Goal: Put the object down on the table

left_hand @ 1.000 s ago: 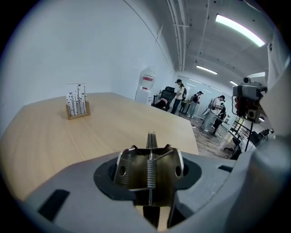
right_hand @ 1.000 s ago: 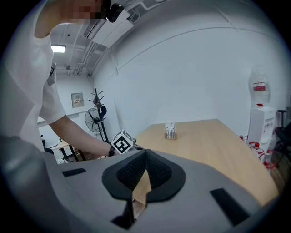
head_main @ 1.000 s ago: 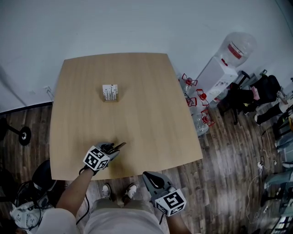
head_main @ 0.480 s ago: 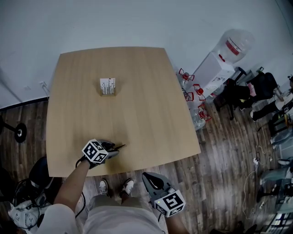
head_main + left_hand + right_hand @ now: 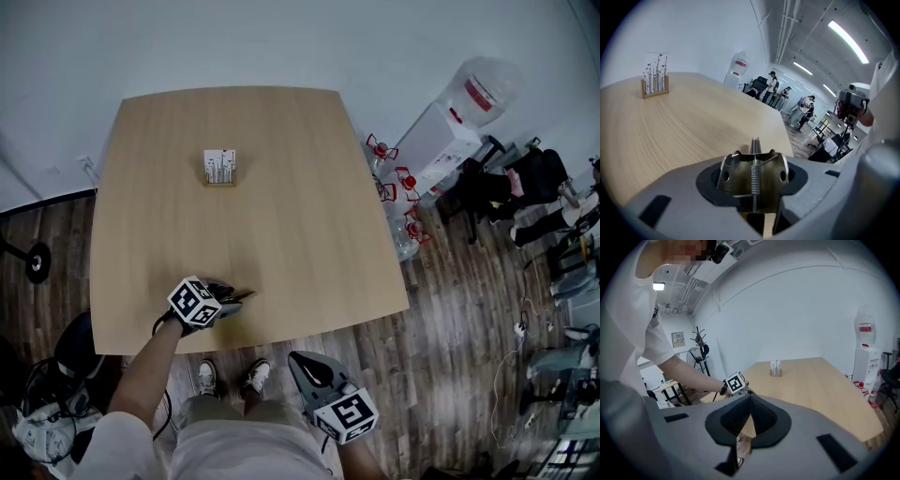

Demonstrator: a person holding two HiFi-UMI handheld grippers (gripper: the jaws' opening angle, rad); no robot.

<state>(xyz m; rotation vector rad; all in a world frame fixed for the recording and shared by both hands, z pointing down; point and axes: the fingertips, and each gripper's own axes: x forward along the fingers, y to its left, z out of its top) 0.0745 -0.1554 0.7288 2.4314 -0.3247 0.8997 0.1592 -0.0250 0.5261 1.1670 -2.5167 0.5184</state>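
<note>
My left gripper [image 5: 228, 303] hovers low over the wooden table [image 5: 291, 206] near its front left edge. It is shut on a metal spring-loaded tool [image 5: 245, 296] whose thin dark tip sticks out to the right. In the left gripper view the tool [image 5: 735, 171] fills the space between the jaws, its coil spring in the middle and its narrow tip pointing over the table [image 5: 693, 122]. My right gripper [image 5: 306, 362] hangs off the table, in front of its near edge, by the person's legs. Its dark pads [image 5: 738, 414] meet with nothing between them.
A small wooden stand with cards [image 5: 220, 169] is at the table's far left, also seen from the left gripper as the stand [image 5: 655, 80]. A water dispenser [image 5: 455, 136] and red-capped bottles [image 5: 394, 187] stand to the right of the table. People sit far back right.
The head camera has drifted a little. My left gripper stays with the tool near the table's front edge, and the right gripper has hardly moved.
</note>
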